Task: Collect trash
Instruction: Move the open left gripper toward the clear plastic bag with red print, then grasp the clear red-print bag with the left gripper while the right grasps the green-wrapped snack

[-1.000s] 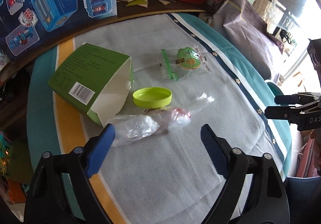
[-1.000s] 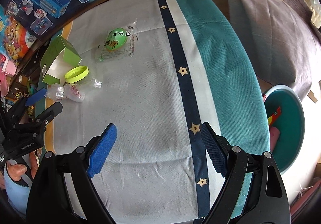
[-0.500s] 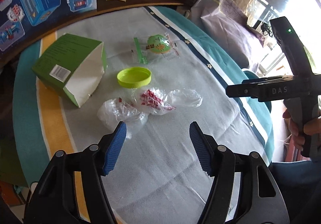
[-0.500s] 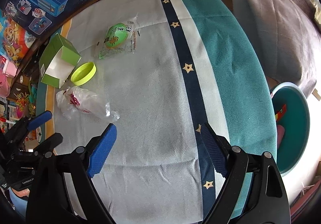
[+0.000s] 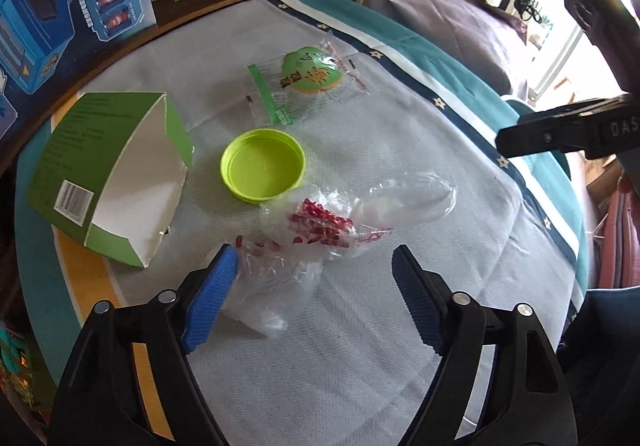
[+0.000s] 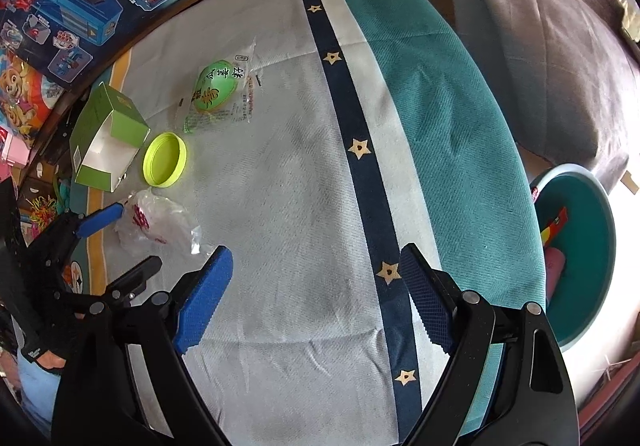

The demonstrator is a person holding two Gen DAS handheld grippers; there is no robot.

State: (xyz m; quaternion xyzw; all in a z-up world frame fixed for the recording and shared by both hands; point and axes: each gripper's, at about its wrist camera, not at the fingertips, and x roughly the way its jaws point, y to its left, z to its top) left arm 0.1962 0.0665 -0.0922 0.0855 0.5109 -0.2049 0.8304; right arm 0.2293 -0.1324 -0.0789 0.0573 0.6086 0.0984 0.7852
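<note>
The crumpled bag (image 5: 316, 242) lies near the surface's yellow-striped edge, partly between the left gripper's (image 5: 314, 288) wide-open fingers, holding nothing. Its long axis runs away toward the starred stripe. The right gripper (image 6: 316, 300), well apart, gapes empty.

Toy box (image 5: 60, 6) cut by frame edge; bin (image 6: 576, 258) contents partly hidden behind table (image 6: 460, 106).

Black hand-held gripper (image 5: 314, 274); blue ridged pads (image 5: 210, 300); silver screws
</note>
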